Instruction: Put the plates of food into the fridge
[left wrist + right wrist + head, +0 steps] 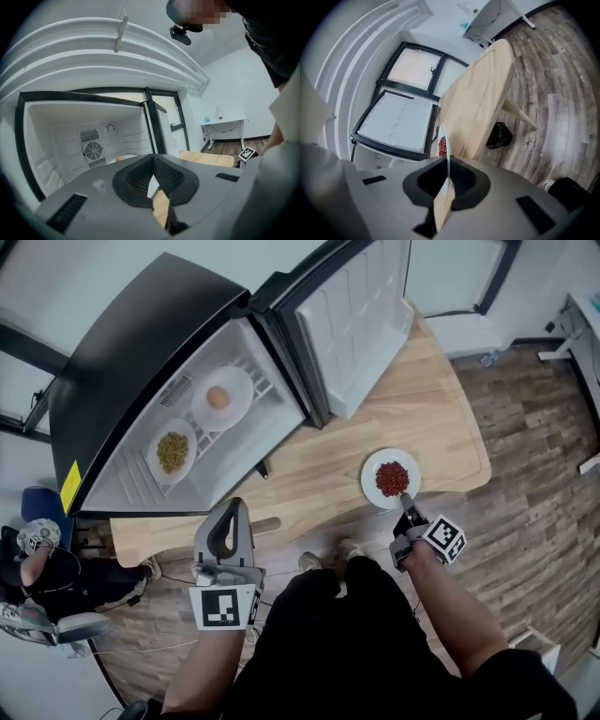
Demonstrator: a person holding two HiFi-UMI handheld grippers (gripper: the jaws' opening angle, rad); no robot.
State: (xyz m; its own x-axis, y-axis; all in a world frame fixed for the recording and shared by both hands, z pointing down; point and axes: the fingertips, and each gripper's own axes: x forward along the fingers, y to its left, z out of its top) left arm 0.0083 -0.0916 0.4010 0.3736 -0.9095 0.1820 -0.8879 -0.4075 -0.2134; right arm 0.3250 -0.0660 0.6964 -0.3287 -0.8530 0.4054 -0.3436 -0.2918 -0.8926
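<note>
A white plate of red food (pixel 391 478) lies on the wooden table (pixel 422 399) near its front edge. My right gripper (pixel 406 499) is shut on the plate's near rim. In the right gripper view the plate (pixel 443 140) stands edge-on between the jaws of my right gripper (pixel 446 164). Inside the open fridge (pixel 141 343), a plate with an orange round food (pixel 221 397) and a plate of yellow-green food (pixel 172 452) rest on the wire shelf. My left gripper (pixel 239 506) is shut and holds nothing. It hovers by the table's front edge below the fridge opening, and its jaws (pixel 153 161) point into the fridge.
The fridge door (pixel 361 310) stands open over the table's far left part. A person (pixel 37 563) sits on the floor at the lower left. A white desk (pixel 225 123) stands by the far wall. Wood-plank floor (pixel 534 512) lies to the right.
</note>
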